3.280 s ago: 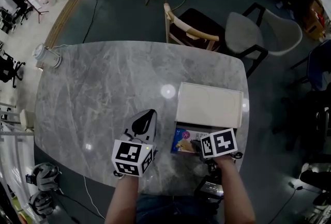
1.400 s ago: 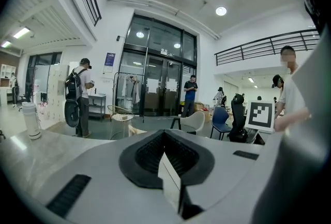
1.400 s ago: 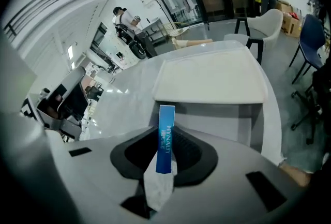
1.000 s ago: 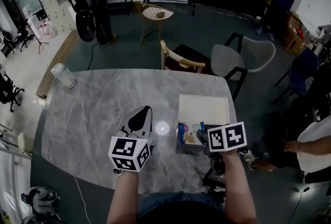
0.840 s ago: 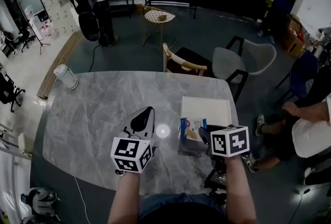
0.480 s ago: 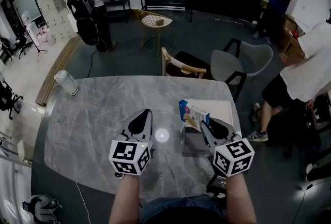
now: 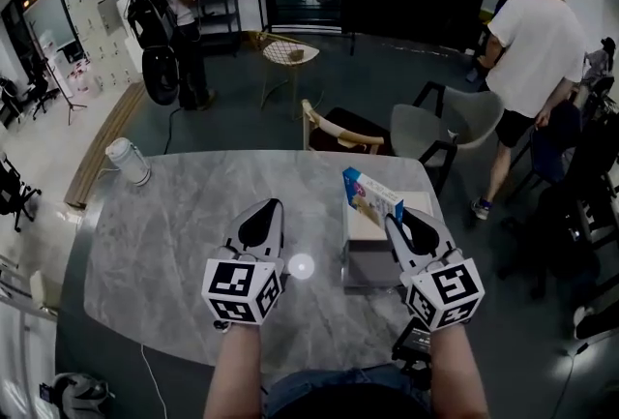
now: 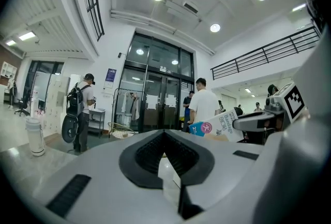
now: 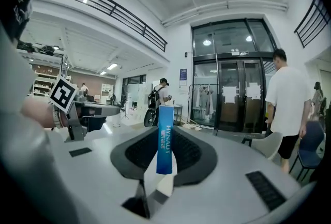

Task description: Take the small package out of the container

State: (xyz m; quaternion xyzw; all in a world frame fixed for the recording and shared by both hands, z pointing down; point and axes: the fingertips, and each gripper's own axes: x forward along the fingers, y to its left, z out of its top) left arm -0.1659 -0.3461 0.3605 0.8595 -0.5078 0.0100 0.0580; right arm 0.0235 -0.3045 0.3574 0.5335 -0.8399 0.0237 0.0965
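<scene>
A small blue and white package (image 7: 371,196) hangs above the table, and my right gripper (image 7: 398,219) is shut on its lower end. In the right gripper view the package (image 9: 165,137) stands upright, edge on, between the jaws. Below it on the marble table (image 7: 174,214) sits the grey container (image 7: 368,270), with its white lid (image 7: 422,204) lying behind it. My left gripper (image 7: 267,207) hovers to the left of the container, jaws together with nothing in them. The left gripper view shows the package (image 8: 217,125) at the right, held by the right gripper.
A white jar (image 7: 128,161) stands at the table's far left corner. A wooden chair (image 7: 334,132) and a grey chair (image 7: 455,122) stand beyond the far edge. A person in a white shirt (image 7: 532,40) walks at the right, and another person with a backpack (image 7: 169,11) stands far off.
My right gripper has lifted the package up out of the container and turned it from lying flat to pointing forward. The left gripper rose slightly. A person walked in at the right.
</scene>
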